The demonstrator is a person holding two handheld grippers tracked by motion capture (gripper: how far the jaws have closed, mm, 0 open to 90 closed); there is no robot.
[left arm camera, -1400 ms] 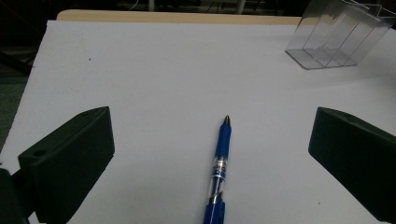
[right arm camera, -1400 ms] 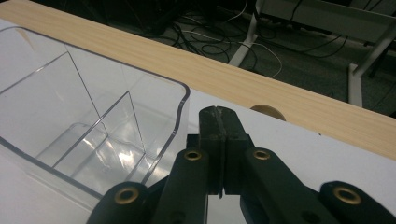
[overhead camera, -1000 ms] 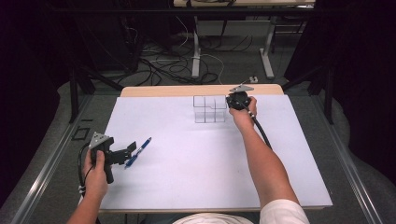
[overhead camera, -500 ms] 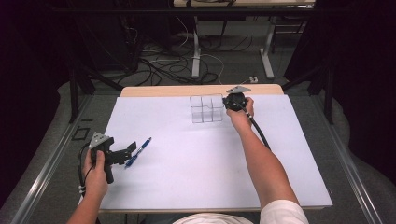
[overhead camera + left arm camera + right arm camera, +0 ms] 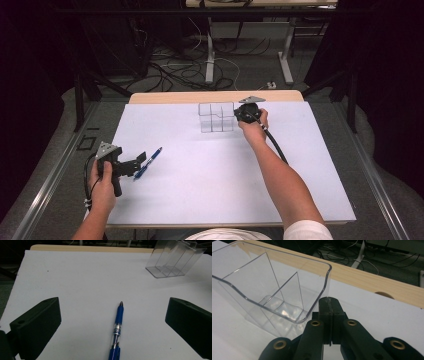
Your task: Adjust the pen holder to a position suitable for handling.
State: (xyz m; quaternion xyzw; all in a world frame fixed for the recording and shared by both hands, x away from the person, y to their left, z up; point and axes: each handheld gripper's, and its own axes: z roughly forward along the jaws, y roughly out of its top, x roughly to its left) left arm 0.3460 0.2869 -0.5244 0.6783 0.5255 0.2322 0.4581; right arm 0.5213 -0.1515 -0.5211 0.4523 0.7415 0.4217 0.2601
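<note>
Nearest, the left gripper (image 5: 141, 163) is held low near the sheet's (image 5: 210, 190) left edge, its jaws spread wide and nothing gripped. Between those jaws, untouched by either, the pen (image 5: 117, 332) is seen lying flat on the sheet in the left gripper view, closer to neither pad by much. In the high view the pen (image 5: 149, 162) is placed just beyond the jaw tips, near the left edge and about midway along it. Its long axis is set on a diagonal, the tip pointed away from the person and toward the far right corner; in the left gripper view the tip is aimed toward the clear box (image 5: 175, 260).

Farther off, near the sheet's far edge and about its middle, the box (image 5: 216, 117) is stood upright, its inner walls dividing it into compartments. Just beside its right wall the right gripper (image 5: 329, 302) is held, jaws pressed fully together with nothing between them; whether the tips touch the box's (image 5: 274, 290) rounded corner cannot be told. Beyond the sheet, a strip of the wooden table (image 5: 175, 96) is left bare.
</note>
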